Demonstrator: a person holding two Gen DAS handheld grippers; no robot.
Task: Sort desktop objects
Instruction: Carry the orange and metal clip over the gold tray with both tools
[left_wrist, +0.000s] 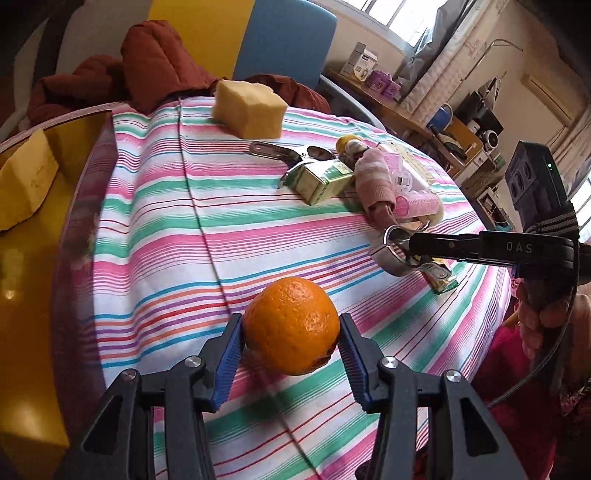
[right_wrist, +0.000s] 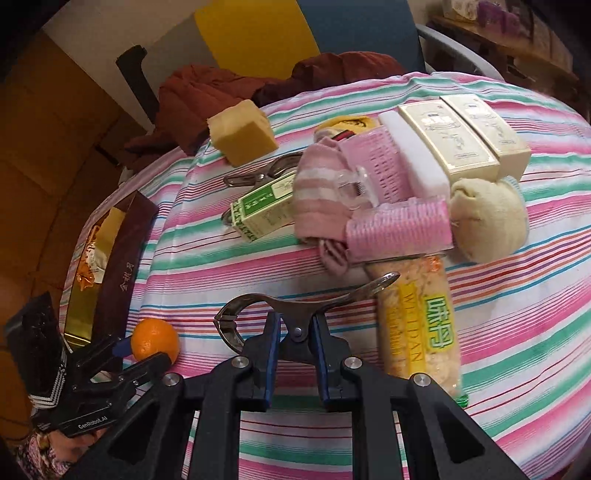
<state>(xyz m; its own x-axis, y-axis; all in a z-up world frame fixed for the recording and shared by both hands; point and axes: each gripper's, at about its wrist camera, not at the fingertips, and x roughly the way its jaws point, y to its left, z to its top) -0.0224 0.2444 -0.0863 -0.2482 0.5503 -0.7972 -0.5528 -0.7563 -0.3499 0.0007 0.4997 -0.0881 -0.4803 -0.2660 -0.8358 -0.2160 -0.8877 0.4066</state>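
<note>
The orange (left_wrist: 291, 325) was held in the left claw (left_wrist: 291, 345), pinched at its two sides between the blue ribbed pads (left_wrist: 227, 363), with the claw set about half wide. It was carried over the near part of the striped cloth (left_wrist: 155, 206) that covered the bench, and whether it rested on the cloth or hung just clear could not be told.

The relation that mattered was judged to be between this fruit and the gold-lined box (left_wrist: 44, 229) at the bench's left edge. The box lay to the left of the left claw and well apart from the clutter on the right, so the left hand was plainly the nearer one to it. In the right wrist view the same box (right_wrist: 110, 258) was seen beyond the orange (right_wrist: 155, 339), its long axis running away from the person along the left edge of the cloth.

The right claw (right_wrist: 295, 354) was closed narrowly on a metal spring clamp (right_wrist: 295, 314), gripped near its pivot. The clamp's long axis lay crosswise to the fingers, its curved jaw end to the left and its looped handle to the right over the snack packet (right_wrist: 421, 325). The heap of pink cloth, hair roller (right_wrist: 399, 225), green carton (right_wrist: 262, 214) and pale boxes lay ahead of that claw, with the yellow sponge (right_wrist: 242, 138) farther back.

If the orange was meant for the box, a short leftward carry would be called for.
</note>
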